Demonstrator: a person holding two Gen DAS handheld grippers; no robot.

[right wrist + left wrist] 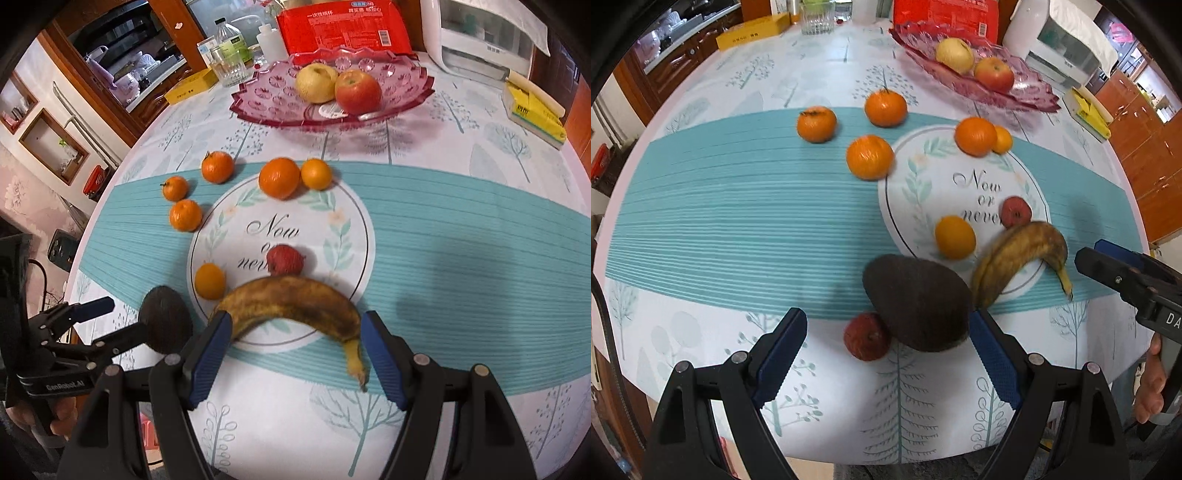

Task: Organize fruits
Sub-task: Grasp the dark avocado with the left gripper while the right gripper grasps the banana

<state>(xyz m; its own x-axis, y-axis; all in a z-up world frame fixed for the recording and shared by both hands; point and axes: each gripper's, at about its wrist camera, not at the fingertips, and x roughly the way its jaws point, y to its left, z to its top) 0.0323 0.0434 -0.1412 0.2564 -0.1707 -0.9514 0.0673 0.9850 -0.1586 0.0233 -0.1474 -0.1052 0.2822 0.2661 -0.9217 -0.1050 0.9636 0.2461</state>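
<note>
A dark avocado lies near the table's front edge with a small red fruit touching its left side. My left gripper hangs open above them, one finger on each side. A brown-spotted banana lies on the round print, and my right gripper stands open around it without pressing. A small orange and another red fruit sit just behind the banana. Several mandarins are scattered farther back. The pink glass bowl holds a pear and an apple.
The round table has its front edge just under both grippers. A red package, a white appliance, a glass, a yellow box and a tissue pack stand along the back.
</note>
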